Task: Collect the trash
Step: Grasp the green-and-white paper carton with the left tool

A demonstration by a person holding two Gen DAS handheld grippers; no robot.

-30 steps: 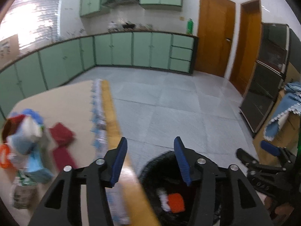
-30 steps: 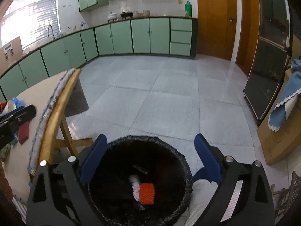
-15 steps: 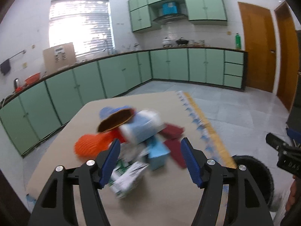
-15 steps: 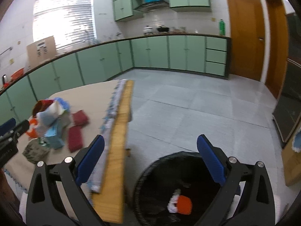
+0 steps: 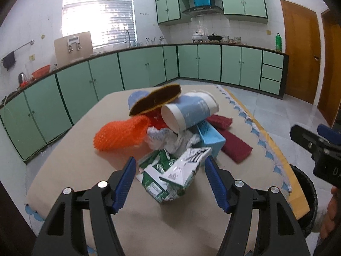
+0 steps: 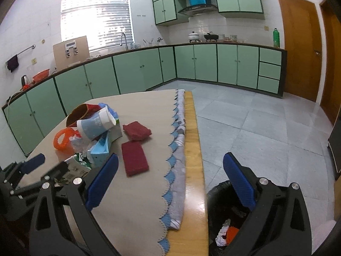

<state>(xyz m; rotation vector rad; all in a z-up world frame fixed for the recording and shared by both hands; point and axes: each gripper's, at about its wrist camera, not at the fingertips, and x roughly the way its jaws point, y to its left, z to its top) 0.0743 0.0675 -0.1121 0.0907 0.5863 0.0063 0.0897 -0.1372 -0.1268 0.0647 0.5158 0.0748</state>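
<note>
i am holding my left gripper point(image 5: 170, 181) with its jaws spread wide, and a crumpled green-and-white carton point(image 5: 170, 176) is lying on the counter point(image 5: 85, 164) right between them, touching neither. just ahead of those jaws the trash pile is sitting: an orange net point(image 5: 121, 135), a blue-and-white cup point(image 5: 191, 113) on its side, a blue box point(image 5: 211, 137). my right gripper point(image 6: 170, 183) is hovering with jaws spread over the counter edge, the black bin point(image 6: 226, 221) below the right jaw, two red pads point(image 6: 134, 157) ahead of the left jaw
</note>
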